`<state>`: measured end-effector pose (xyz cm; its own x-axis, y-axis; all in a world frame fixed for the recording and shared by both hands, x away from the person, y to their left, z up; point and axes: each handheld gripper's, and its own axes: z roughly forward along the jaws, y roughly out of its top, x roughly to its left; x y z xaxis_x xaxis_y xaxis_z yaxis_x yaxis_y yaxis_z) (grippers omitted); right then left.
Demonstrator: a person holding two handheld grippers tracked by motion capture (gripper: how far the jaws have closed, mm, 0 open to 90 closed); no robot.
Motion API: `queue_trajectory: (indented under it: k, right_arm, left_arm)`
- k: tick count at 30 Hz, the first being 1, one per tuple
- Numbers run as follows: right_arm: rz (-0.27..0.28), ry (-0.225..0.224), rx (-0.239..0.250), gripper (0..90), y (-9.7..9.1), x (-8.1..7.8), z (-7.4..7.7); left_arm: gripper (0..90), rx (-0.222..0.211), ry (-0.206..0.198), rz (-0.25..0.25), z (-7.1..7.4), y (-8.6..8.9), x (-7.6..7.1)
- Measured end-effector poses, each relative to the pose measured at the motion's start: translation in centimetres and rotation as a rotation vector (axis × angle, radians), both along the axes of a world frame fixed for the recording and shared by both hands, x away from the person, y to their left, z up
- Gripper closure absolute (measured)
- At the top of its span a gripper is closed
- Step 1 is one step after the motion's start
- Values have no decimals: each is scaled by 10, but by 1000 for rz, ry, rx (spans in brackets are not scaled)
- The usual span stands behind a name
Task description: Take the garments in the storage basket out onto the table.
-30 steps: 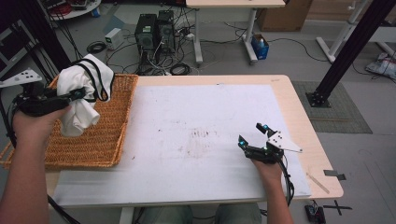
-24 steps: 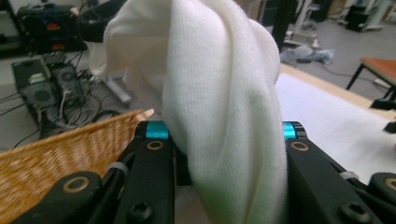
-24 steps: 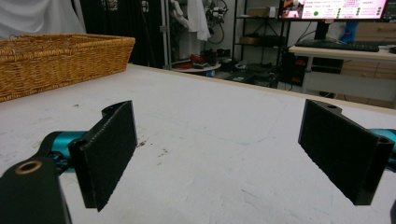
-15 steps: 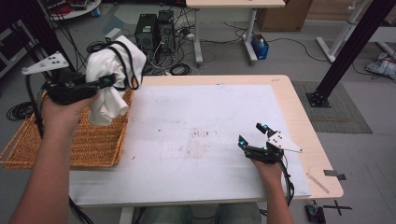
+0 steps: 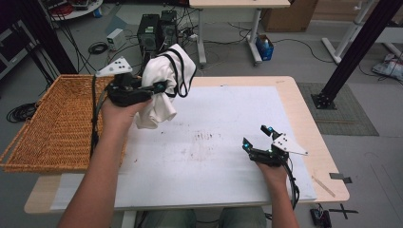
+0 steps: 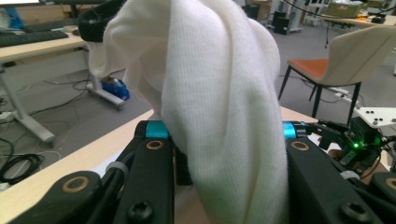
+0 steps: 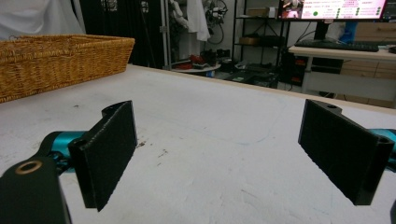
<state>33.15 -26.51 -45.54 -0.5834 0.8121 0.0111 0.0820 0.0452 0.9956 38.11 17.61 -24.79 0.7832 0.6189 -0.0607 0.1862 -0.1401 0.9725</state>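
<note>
Hanging from the clamped left gripper [image 5: 159, 87], the white garment [image 5: 164, 88] is held above the table's [image 5: 228, 137] far-left edge, beside the wicker basket [image 5: 57, 123]. The right gripper [image 5: 256, 137], resting wide open and empty on the table, is found well apart toward the near right, so the cloth's drooping lower end is nearer the left hand.

A wicker basket [image 5: 52, 128] is sitting at the left end of a pale wooden table [image 5: 304, 109], overhanging its left edge. A white sheet [image 5: 223, 142], smudged with dark marks near its middle, is covering most of the tabletop. Beyond the far edge, two black computer towers [image 5: 157, 31] are standing on the grey floor among tangled cables. A small blue box [image 5: 264, 47] is resting beside the leg of another desk. A chair with an orange seat [image 6: 327, 60] is standing farther off.
</note>
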Motion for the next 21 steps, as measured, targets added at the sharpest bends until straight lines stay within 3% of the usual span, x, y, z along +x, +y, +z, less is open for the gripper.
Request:
queue_trajectory:
  k: [6,11,16,18,19,21]
  right_arm:
    - [-2,4,2,120,-1,0,0]
    - [-3,4,3,121,-1,0,0]
    - [0,0,-1,120,0,0,0]
    - [0,0,-1,120,0,0,0]
    - [0,1,0,121,0,0,0]
    - [-1,-1,-1,121,0,0,0]
  left_arm:
    - [684,-1,-2,1,-18,-25,8]
    - [678,-12,12,8,-40,-34,10]
    - [679,-21,79,16,-80,-41,11]
    - [679,-19,90,13,-85,-41,12]
    - [680,-2,118,5,-98,-44,12]
    - [680,5,134,7,-109,-46,12]
